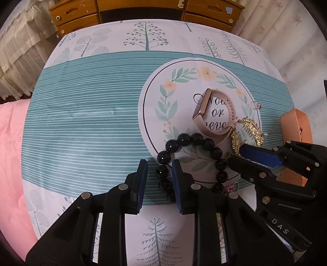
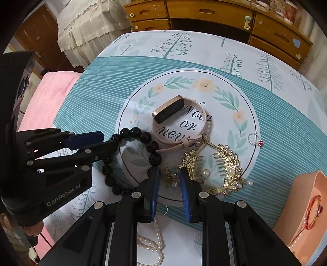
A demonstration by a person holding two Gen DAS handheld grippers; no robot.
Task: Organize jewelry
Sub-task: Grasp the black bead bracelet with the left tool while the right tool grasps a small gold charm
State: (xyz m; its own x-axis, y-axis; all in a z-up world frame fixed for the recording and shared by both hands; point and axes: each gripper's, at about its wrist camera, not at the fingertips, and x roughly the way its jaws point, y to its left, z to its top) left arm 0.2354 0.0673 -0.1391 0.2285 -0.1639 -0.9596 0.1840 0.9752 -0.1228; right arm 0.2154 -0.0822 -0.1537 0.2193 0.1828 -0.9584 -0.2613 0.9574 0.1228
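A black bead bracelet [image 1: 192, 141] [image 2: 152, 146] lies on the printed cloth. My left gripper [image 1: 159, 166] [image 2: 109, 138] is open, its fingers astride the bracelet's left side. A pink smartwatch [image 1: 212, 114] [image 2: 179, 120] lies in the middle of the round print. A gold hair comb [image 2: 222, 165] [image 1: 248, 131] lies right of it. My right gripper [image 2: 168, 174] [image 1: 238, 152] is open over a small gold piece [image 2: 169, 176] beside the comb. A thin ring [image 2: 254, 139] [image 1: 255, 105] lies far right. A pearl necklace [image 2: 155, 241] lies under the right gripper.
A peach box [image 2: 306, 206] [image 1: 296, 126] at the right holds a red cord bracelet [image 2: 313, 212]. Wooden drawers [image 1: 143, 12] [image 2: 204, 16] stand behind the table. A pink bedspread [image 1: 10, 153] lies to the left.
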